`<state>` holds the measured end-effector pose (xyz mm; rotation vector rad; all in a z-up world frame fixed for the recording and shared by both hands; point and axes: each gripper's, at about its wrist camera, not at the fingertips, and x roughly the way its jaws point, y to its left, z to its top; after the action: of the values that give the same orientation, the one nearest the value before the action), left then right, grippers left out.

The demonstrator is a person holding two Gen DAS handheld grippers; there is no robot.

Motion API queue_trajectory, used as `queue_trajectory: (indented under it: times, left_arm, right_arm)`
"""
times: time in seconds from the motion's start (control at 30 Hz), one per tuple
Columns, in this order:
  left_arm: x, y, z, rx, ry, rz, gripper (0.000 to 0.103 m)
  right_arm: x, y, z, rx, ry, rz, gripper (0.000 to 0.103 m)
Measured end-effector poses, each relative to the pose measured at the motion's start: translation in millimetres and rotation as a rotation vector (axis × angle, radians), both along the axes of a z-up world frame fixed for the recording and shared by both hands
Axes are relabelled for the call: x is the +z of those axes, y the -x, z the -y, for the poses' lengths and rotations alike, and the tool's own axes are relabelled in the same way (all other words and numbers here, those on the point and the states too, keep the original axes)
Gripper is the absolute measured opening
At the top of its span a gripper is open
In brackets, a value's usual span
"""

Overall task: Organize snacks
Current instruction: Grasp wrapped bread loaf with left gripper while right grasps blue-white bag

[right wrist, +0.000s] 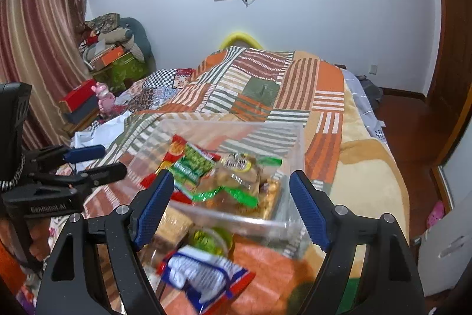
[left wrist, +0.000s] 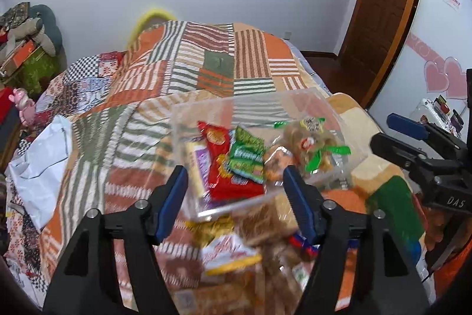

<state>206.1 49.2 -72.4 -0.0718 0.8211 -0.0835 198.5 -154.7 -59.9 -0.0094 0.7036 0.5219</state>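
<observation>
Two grippers hang above a bed spread with a patchwork quilt (left wrist: 206, 70), both empty.

Left wrist view: the left gripper (left wrist: 236, 202) has its jaws apart with nothing between the pads. A clear bin (left wrist: 298, 99) lies just ahead of it, holding a red packet (left wrist: 224, 167) and green packets. Loose snacks lie under the gripper, nearest a yellow-edged packet (left wrist: 230, 253). Motion blur could spoil the aim at these.

Right wrist view: the right gripper (right wrist: 233, 208) stands wide and empty. A blue-and-white packet (right wrist: 203, 276) lies just below it. Judged risk: the bin could slide or tip on the soft quilt if nudged.
</observation>
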Motion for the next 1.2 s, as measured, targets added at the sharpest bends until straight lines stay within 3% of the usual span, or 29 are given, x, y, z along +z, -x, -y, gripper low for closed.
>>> queue_trajectory:
  times: [0.13, 0.3, 0.7, 0.73, 0.8, 1.2]
  left_arm:
    - [-3, 22, -11, 0.02, -0.019, -0.016, 0.074]
    - [-17, 39, -28, 0.049, 0.024, -0.078, 0.076]
    - [-93, 65, -32, 0.032, 0.012, -0.261, 0.077]
    - [-97, 67, -30, 0.023, 0.007, -0.261, 0.077]
    - [-102, 70, -27, 0.017, -0.016, -0.247, 0.089]
    - [-124, 71, -16, -0.002, 0.022, -0.238, 0.103]
  right_arm:
    - [-7, 12, 1, 0.015, 0.004, -0.02, 0.079]
    - [-23, 23, -2, 0.053, 0.013, -0.066, 0.079]
    - [-76, 35, -7, 0.08, 0.012, -0.232, 0.079]
    - [-79, 35, -8, 0.081, 0.01, -0.242, 0.079]
    - [-84, 35, -8, 0.09, 0.002, -0.265, 0.081]
    - [-96, 29, -28, 0.097, 0.014, -0.279, 0.084]
